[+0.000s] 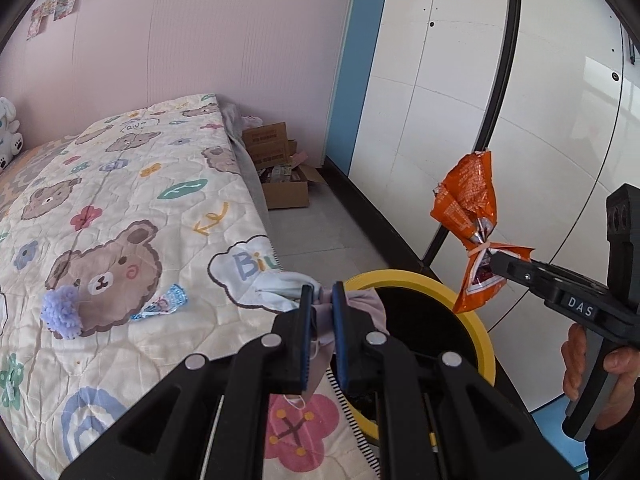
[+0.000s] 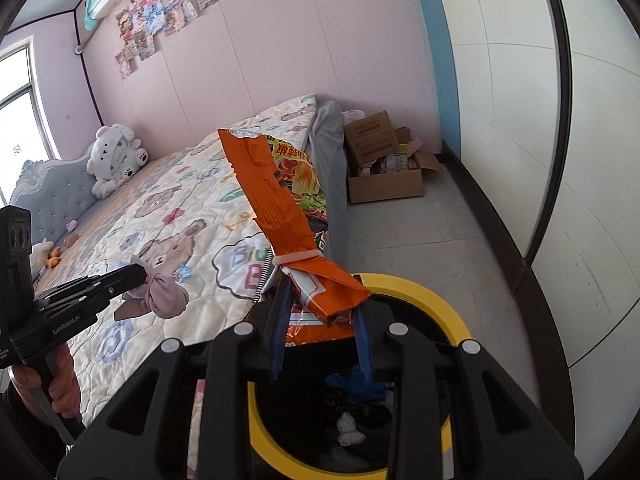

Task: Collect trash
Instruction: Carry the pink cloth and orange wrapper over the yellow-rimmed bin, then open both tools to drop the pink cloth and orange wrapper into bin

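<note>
Left gripper pinches a knotted face mask; right gripper clamps an orange snack bag, hiding part of the yellow-rimmed bin

Pink wall with posters; bear-print bed left; white panels right; cardboard boxes far; daylit window.

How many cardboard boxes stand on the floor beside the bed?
2: an open cardboard box holding packets, and a closed box behind it against the pink wall. More may be hidden.
</note>
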A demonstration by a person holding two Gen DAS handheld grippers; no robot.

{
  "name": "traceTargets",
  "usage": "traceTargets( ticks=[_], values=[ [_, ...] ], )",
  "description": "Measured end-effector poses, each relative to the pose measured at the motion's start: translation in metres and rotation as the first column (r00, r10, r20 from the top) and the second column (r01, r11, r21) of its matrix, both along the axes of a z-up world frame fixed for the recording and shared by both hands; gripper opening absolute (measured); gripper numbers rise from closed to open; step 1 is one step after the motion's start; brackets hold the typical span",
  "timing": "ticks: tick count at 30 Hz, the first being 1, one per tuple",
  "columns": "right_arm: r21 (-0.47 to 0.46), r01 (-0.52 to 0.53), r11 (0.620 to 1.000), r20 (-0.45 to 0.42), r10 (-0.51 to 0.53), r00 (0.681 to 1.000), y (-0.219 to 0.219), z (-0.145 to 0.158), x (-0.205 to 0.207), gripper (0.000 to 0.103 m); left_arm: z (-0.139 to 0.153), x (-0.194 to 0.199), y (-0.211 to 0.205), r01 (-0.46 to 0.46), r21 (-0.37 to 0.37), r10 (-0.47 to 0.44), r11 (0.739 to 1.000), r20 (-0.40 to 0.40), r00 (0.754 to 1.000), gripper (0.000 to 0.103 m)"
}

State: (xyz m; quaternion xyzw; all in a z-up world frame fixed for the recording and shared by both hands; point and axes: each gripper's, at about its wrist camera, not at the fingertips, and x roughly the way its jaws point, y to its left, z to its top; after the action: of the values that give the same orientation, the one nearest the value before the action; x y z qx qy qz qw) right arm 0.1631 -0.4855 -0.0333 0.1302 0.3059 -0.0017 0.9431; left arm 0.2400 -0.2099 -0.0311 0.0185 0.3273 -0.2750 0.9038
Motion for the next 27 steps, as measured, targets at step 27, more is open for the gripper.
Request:
traceTargets(
  ticks=[27],
  values=[
    [0.015,0.084,0.996,-0.136,-0.081,0.987,-0.026,-0.047,0.021,0.029,-0.043,0.013,-0.068,0.058,0.049,-0.054,0.997,-0.074,0.996,0.010]
  ],
)
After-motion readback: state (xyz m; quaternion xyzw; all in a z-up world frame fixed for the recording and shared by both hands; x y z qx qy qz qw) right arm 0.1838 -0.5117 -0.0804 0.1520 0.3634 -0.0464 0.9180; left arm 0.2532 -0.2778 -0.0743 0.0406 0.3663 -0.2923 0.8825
